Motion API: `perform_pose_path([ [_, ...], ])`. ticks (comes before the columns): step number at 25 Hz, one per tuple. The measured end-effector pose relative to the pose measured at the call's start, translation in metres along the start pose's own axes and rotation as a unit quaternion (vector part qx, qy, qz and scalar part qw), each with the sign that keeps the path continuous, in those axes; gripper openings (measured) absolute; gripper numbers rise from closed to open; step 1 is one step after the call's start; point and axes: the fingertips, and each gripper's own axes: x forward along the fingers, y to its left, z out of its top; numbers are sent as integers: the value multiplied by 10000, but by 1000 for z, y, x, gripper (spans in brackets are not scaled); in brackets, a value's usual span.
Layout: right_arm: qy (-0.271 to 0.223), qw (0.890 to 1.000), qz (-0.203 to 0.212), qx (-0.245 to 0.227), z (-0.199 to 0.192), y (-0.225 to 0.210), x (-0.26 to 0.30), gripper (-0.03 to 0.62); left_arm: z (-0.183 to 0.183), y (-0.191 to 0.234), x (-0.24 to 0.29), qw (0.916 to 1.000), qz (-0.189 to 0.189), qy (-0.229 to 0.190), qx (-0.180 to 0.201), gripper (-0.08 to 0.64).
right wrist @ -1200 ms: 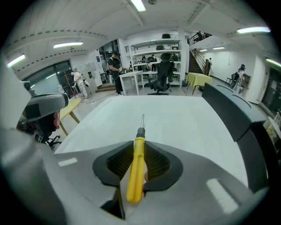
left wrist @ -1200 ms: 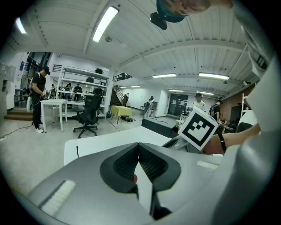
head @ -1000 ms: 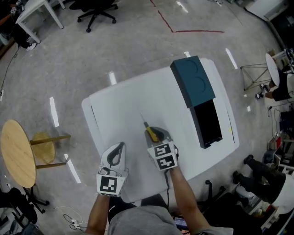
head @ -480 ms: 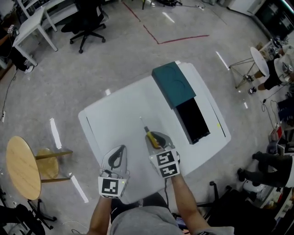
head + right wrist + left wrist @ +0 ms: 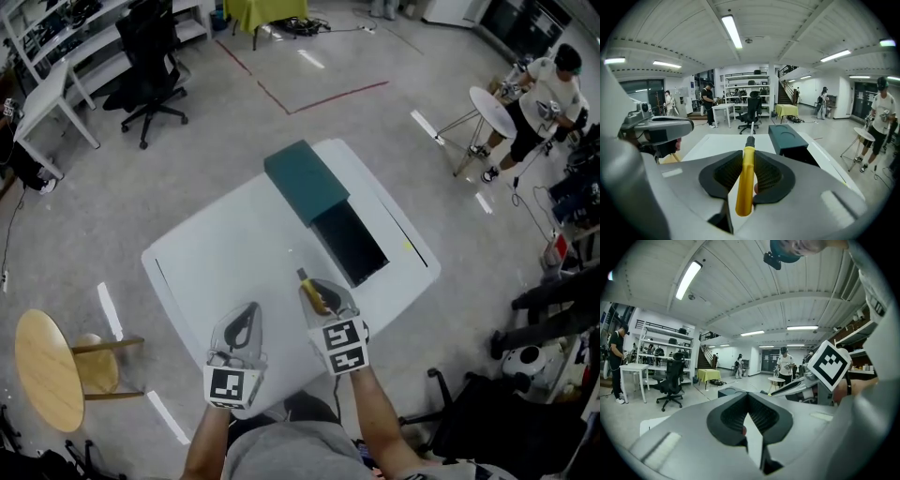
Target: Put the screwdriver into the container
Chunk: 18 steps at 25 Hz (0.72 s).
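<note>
A screwdriver (image 5: 307, 279) with a yellow handle (image 5: 746, 183) is clamped in my right gripper (image 5: 319, 292), its metal shaft pointing forward past the jaws. Ahead and to the right on the white table (image 5: 216, 253) lies the long container (image 5: 350, 243). Its teal lid (image 5: 304, 180) is slid back, so the dark inside shows. In the right gripper view the container (image 5: 789, 137) is just right of the screwdriver's tip. My left gripper (image 5: 244, 326) hovers above the table's near edge beside the right one. In its own view the left gripper (image 5: 748, 398) is shut and holds nothing.
A round wooden stool (image 5: 42, 367) stands at the table's left. Farther back are an office chair (image 5: 150, 64) and a white desk (image 5: 49, 94). At the upper right a person (image 5: 548, 86) stands beside a small round table (image 5: 491, 101).
The head view has swung, so the table and container sit lower and farther left in frame, the container nearer the screwdriver's tip. Both grippers keep their poses; the grip is unchanged.
</note>
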Motion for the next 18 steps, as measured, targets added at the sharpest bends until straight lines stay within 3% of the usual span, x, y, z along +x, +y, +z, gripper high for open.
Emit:
perform_pose_path([
  [10, -194, 9972, -620, 367, -19, -73, -60, 80, 21, -55, 35, 9991, -350, -94, 201, 12],
  [18, -188, 9955, -843, 394, -27, -102, -56, 80, 29, -62, 66, 9981, -519, -167, 275, 12],
])
